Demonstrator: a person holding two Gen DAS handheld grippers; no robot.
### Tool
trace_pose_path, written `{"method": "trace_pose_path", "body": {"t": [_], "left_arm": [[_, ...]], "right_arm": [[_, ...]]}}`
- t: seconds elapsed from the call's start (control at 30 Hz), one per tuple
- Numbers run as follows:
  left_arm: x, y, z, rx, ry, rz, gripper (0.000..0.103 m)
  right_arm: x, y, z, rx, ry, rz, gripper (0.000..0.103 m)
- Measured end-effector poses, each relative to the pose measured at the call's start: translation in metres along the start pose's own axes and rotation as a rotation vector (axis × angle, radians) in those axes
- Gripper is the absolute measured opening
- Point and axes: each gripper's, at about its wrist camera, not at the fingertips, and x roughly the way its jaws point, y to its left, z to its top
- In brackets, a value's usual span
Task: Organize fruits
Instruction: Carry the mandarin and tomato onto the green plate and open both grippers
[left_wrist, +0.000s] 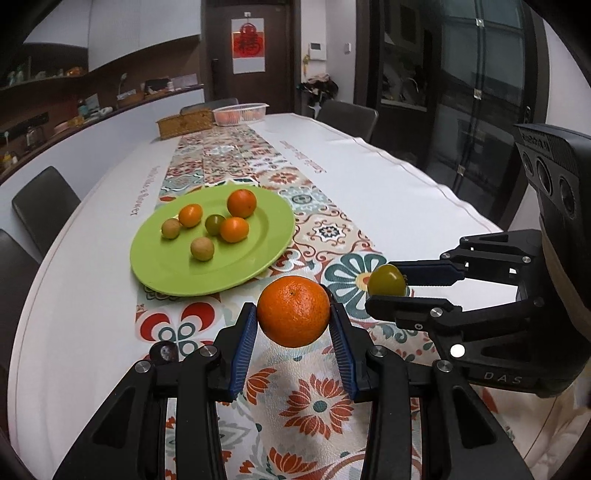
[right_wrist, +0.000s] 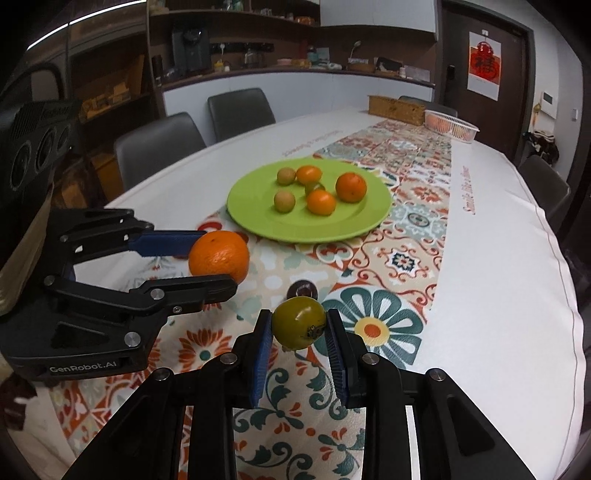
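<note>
My left gripper (left_wrist: 293, 314) is shut on a large orange (left_wrist: 293, 311) and holds it above the patterned runner, near the front rim of the green plate (left_wrist: 162, 273). It also shows in the right wrist view (right_wrist: 218, 258) with the orange (right_wrist: 219, 257). My right gripper (right_wrist: 298, 325) is shut on a green-yellow fruit (right_wrist: 298, 323), held above the runner to the right of the orange; the left wrist view shows this fruit (left_wrist: 386, 280) too. The green plate (right_wrist: 255, 218) carries several small orange and green fruits (right_wrist: 350, 187).
A white table with a patterned runner (left_wrist: 317, 229). A wicker box (left_wrist: 183, 124) and a clear basket of oranges (left_wrist: 240, 113) stand at the far end. A small dark round object (right_wrist: 302, 288) lies on the runner. Grey chairs (right_wrist: 157, 146) line the table.
</note>
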Motion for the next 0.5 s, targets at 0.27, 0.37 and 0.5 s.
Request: {"method": "trace_pose_path", "body": {"t": [0.27, 0.37, 0.5], "left_arm": [[-0.02, 0.003, 0.006, -0.042, -0.05, 0.038, 0.039], [-0.027, 0.005, 0.009, -0.056, -0.068, 0.052, 0.04], [-0.033, 0.01, 0.012, -0.072, -0.079, 0.073, 0.04]], "right_arm": [[-0.017, 0.003, 0.01, 0.007, -0.061, -0.004, 0.03], [-0.023, 0.005, 0.015, 0.002, -0.085, -0.006, 0.03], [-0.028, 0.007, 0.024, -0.008, -0.12, -0.006, 0.03]]}}
